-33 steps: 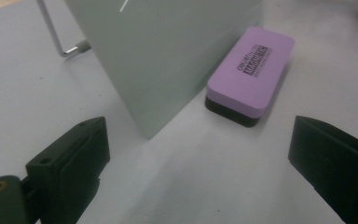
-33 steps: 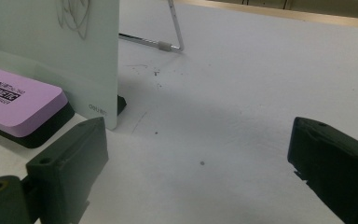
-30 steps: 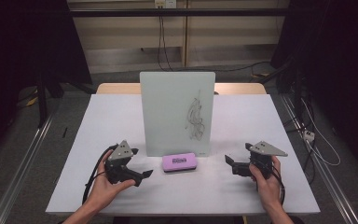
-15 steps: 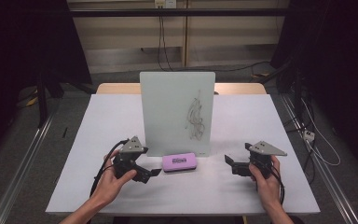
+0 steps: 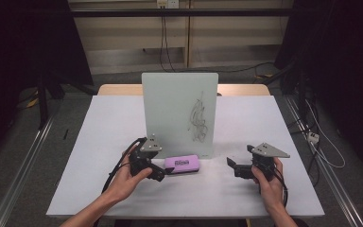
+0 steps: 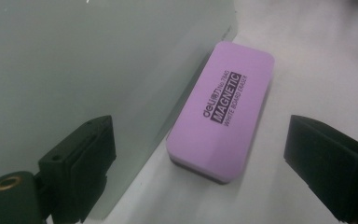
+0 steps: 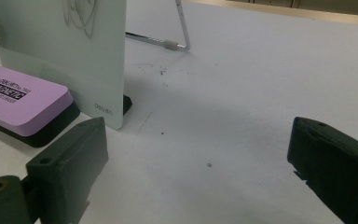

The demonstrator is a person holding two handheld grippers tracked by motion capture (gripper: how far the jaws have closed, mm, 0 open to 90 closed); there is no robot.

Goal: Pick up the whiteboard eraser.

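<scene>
My left gripper point(image 5: 160, 175) sits near the table's point(image 5: 99, 142) front edge, jaws wide, just been closing slightly, pads clear of the purple magnetic whiteboard eraser point(image 5: 182, 163) lying flat ahead of them. The eraser rests at the foot of the upright whiteboard point(image 5: 170, 104), mid-table. My right gripper point(image 5: 234, 166) rests toward the front right corner, jaws apart, empty.
</scene>
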